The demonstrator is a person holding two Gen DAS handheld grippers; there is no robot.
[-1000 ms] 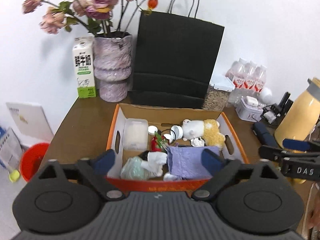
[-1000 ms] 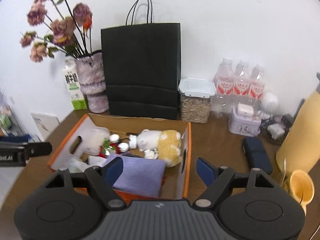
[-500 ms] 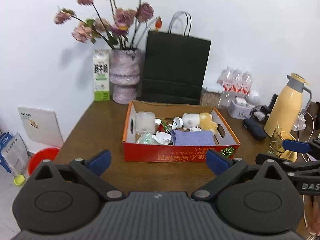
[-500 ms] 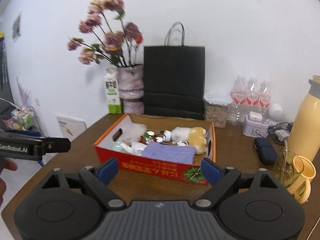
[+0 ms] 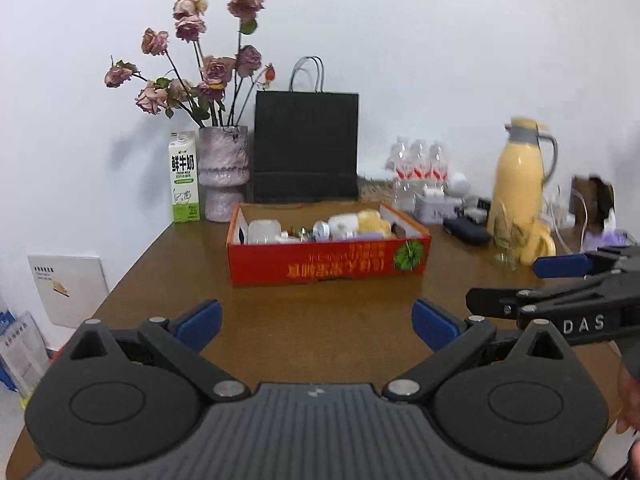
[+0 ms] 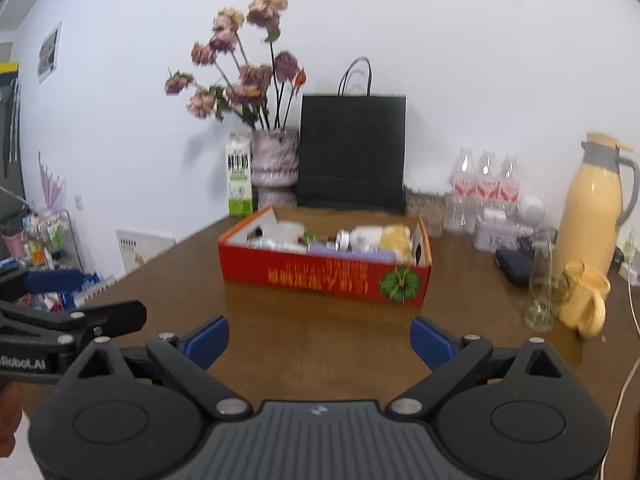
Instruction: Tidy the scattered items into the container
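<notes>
Now: box full, both tongs empty

Red box sits mid-table at 12 o'clock, w/ toy, cloth & small bits inside. Left gripper spread wide, nothing between pads. Right gripper still spreading, jaws opening, also empty. Black bag behind box; yellow jug at 2 o'clock.

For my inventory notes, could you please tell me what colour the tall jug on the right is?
The jug is pale yellow with a grey collar and handle, clearest in the right wrist view.
</notes>
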